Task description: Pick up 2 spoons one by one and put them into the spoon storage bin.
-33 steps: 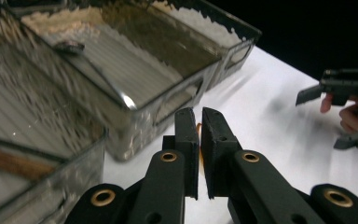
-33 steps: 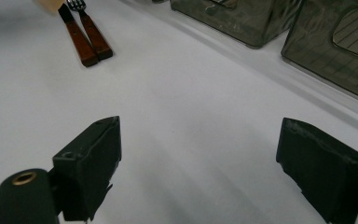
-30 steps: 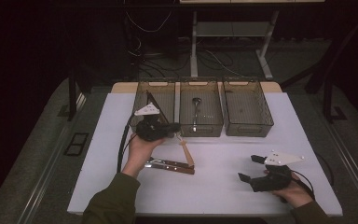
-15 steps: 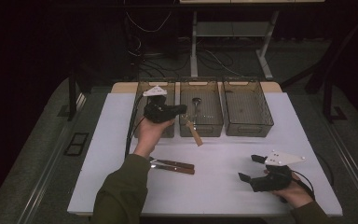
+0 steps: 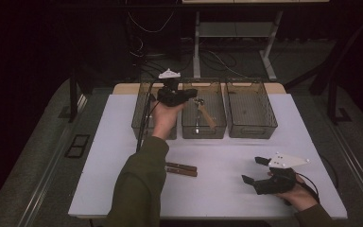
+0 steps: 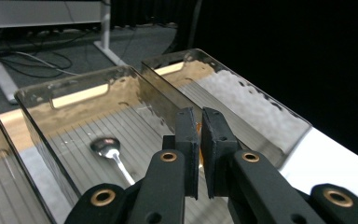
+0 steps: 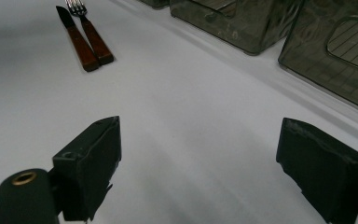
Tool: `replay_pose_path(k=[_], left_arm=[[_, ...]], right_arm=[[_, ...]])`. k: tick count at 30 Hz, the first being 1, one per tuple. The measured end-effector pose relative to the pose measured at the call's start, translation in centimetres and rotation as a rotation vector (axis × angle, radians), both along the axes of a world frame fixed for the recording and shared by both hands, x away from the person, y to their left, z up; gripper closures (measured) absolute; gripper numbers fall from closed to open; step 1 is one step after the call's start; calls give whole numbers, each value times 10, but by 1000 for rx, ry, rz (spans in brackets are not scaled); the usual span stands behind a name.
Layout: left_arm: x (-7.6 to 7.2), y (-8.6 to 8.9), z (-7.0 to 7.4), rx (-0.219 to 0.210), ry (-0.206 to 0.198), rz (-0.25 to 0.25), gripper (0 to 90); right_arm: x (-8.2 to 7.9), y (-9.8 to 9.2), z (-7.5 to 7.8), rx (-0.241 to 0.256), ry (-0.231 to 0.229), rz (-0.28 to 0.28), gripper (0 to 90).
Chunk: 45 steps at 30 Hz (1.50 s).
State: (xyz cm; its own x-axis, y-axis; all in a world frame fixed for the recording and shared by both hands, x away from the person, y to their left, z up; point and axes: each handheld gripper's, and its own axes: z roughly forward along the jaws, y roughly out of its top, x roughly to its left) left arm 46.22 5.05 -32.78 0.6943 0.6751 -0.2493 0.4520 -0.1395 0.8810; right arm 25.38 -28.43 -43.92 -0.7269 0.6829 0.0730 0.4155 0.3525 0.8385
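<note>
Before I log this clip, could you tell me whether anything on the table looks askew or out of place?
Nothing stands out as damaged or spilled. The wooden-handled utensil hangs tilted from the left gripper over the middle bin, where a spoon lies. A knife and fork lie side by side on the white table.

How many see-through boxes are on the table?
3, side by side along the table's far edge: the left box, the middle box under the left gripper, and the right box.
</note>
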Motion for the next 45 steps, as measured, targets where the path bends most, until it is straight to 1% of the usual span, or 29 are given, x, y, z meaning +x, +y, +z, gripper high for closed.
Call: replay_pose_path(k=[4,8,9,12,16,18,20,21,23,25,27,28,29,31,32,34,35,36,37,38,39,40,41,42,43,44,45], left_arm=[[11,-13,-5,12,12,20,847],[18,-26,-13,57,18,41,847],[20,-28,-15,63,22,50,847],[24,-32,-21,63,36,61,847],[30,-36,-31,99,54,79,847],[32,-37,-35,128,61,74,846],[32,-40,-39,128,63,86,847],[33,-41,-40,133,73,83,846],[33,-43,-44,157,88,79,844],[34,-44,-46,167,110,80,825],[33,-43,-46,178,104,88,730],[33,-42,-46,169,113,80,717],[33,-42,-46,171,115,75,685],[32,-41,-45,181,110,74,610],[32,-40,-44,180,107,71,589],[30,-38,-42,165,95,63,540],[28,-38,-40,169,88,58,522],[26,-38,-39,153,80,52,504],[25,-37,-38,154,76,42,481],[23,-35,-36,174,62,25,462],[20,-35,-35,177,43,21,445],[17,-34,-33,176,21,11,443],[14,-33,-32,165,6,5,432],[11,-31,-30,178,-3,-10,418],[8,-31,-29,166,-13,-10,406],[5,-28,-27,177,-21,-24,397],[2,-28,-26,157,-25,-24,385]], right_arm=[[0,0,1,8,-1,3,141],[0,0,1,8,-5,10,141],[0,0,1,8,-5,10,141],[-1,1,1,11,-4,13,141],[0,1,1,12,-4,19,141],[0,1,2,15,-5,21,141],[-1,1,2,16,-2,23,142],[0,1,2,18,-1,25,141],[0,1,1,20,3,24,141],[0,1,2,21,3,23,141],[-1,1,2,22,2,21,141],[-1,1,2,23,2,21,141],[0,1,2,24,2,21,142],[0,1,2,23,3,20,141],[0,1,2,23,5,22,141],[0,1,2,23,9,21,141],[0,1,2,22,7,21,141],[0,1,2,23,7,21,141],[0,1,2,24,9,20,141],[0,1,2,24,9,19,142],[0,0,2,22,8,20,141],[0,0,2,20,8,20,141],[0,0,2,19,9,19,141],[0,0,1,19,7,21,141],[1,0,1,19,7,21,141],[0,0,1,20,8,20,141],[0,0,1,20,8,20,141]])
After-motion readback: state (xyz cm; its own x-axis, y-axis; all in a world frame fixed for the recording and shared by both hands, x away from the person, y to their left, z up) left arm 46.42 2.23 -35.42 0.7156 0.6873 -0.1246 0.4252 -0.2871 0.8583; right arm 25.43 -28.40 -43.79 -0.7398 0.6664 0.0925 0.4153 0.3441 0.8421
